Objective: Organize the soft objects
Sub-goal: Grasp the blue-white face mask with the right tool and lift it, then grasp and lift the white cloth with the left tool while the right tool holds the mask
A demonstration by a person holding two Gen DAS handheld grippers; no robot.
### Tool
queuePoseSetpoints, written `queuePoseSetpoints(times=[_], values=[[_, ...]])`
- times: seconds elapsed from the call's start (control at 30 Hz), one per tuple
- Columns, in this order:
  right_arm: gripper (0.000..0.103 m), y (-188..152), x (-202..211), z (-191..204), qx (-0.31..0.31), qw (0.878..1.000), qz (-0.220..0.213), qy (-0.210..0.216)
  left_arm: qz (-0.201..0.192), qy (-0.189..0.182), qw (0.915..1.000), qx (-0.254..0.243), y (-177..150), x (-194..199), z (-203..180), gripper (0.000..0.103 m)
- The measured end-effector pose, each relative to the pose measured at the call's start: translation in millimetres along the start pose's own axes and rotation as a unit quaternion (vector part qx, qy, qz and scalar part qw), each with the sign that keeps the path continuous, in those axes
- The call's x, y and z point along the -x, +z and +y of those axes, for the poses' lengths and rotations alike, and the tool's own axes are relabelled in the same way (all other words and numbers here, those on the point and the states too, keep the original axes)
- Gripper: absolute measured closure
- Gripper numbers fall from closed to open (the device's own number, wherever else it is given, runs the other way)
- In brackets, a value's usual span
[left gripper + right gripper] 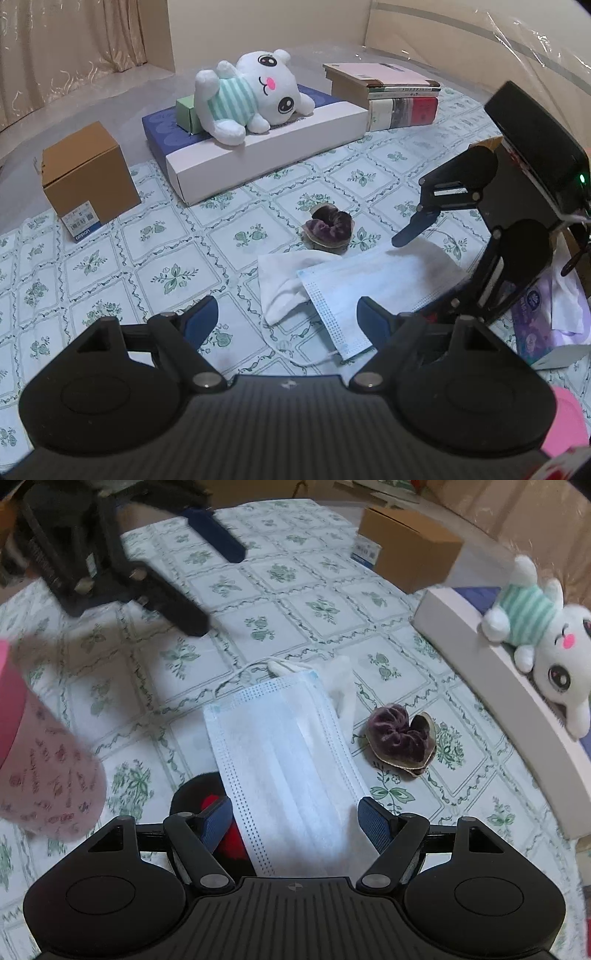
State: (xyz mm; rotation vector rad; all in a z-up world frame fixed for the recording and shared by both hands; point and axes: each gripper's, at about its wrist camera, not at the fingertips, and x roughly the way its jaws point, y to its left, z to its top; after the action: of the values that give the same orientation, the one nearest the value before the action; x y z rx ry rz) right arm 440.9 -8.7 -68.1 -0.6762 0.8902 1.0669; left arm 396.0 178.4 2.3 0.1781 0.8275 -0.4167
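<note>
Two tools, left tool and right tool, wide open, empty, straddling face mask; next: closing on it.

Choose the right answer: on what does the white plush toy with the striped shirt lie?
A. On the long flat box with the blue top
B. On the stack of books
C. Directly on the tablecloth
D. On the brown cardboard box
A: the plush toy lies on its side on the long flat box, apart from the brown cardboard box and the stack of books.
</note>
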Motion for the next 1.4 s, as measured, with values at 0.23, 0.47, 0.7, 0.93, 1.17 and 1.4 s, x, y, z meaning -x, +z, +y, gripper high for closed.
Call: queuePoseSetpoints(times=[0.23,0.47,0.7,0.93,1.17,1.4], values=[[0.053,0.0,-6.9,-19.4,-0.053,0.999,0.006,0.009,0.006,-0.002,1.0,0.003,-3.6,-8.4,1.2,0.023],[0.08,-3.4,-13.7,-20.2,-0.06,0.998,0.005,0.008,0.009,-0.002,0.9999,0.008,-4.2,-16.0,3.9,0.023],[0.097,-6.5,4.2,-22.0,-0.077,0.997,-0.013,0.005,0.013,-0.001,0.9998,0.011,-4.2,-18.6,3.7,0.023],[0.102,-14.1,42.1,-39.8,-0.145,0.988,-0.057,0.002,0.017,0.0,0.9999,0.001,0.7,-18.8,-2.3,0.023],[0.102,-21.1,77.8,-54.3,-0.194,0.976,-0.092,-0.03,0.023,-0.004,0.9995,-0.019,9.7,-29.3,-12.3,0.023],[0.102,-31.2,102.3,-66.1,-0.217,0.967,-0.113,-0.071,0.039,-0.025,0.998,-0.043,24.0,-52.9,-28.1,0.023]])
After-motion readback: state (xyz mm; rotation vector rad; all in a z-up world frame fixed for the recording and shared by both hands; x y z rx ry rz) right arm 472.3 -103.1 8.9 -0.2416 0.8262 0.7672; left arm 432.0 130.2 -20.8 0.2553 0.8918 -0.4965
